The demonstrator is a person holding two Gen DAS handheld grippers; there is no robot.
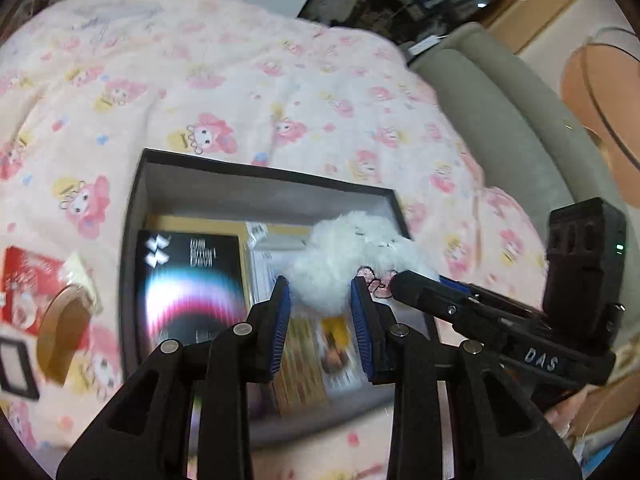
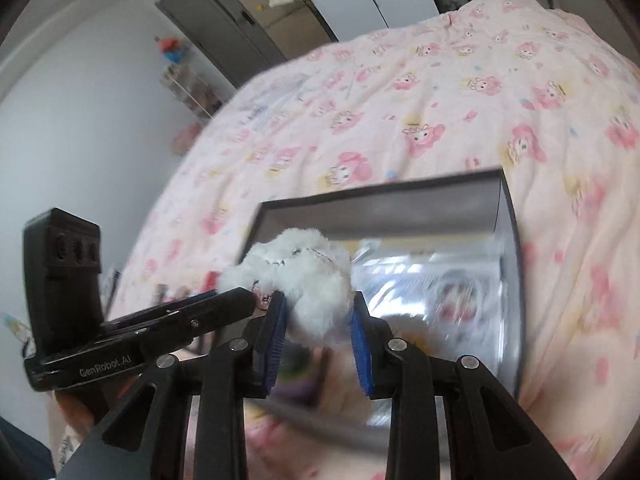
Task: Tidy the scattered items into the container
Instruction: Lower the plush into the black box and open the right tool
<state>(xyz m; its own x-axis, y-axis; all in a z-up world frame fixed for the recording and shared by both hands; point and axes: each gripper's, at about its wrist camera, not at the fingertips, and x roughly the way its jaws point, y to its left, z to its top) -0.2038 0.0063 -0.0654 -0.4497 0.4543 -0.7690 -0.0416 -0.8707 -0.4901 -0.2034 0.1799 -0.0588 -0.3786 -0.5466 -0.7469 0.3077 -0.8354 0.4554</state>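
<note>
Over the dark box [image 1: 138, 216] on the bed [image 1: 248, 80], a white plush toy [image 2: 304, 280] is gripped by the right tongs [image 2: 318, 322]; left tongs [image 1: 320, 300] are parted, empty. Booklets are already boxed; a red packet [image 1: 28, 284] and round tin [image 1: 60, 332] are left outside, so the task is judged partly done.

A box [image 1: 138, 216] sits on the bed [image 1: 248, 80], with books [image 1: 188, 280] lying flat inside it; a plush toy [image 1: 352, 256] hangs above the box between both sets of fingers, while small items [image 1: 48, 300] lie on the bed left of the box
</note>
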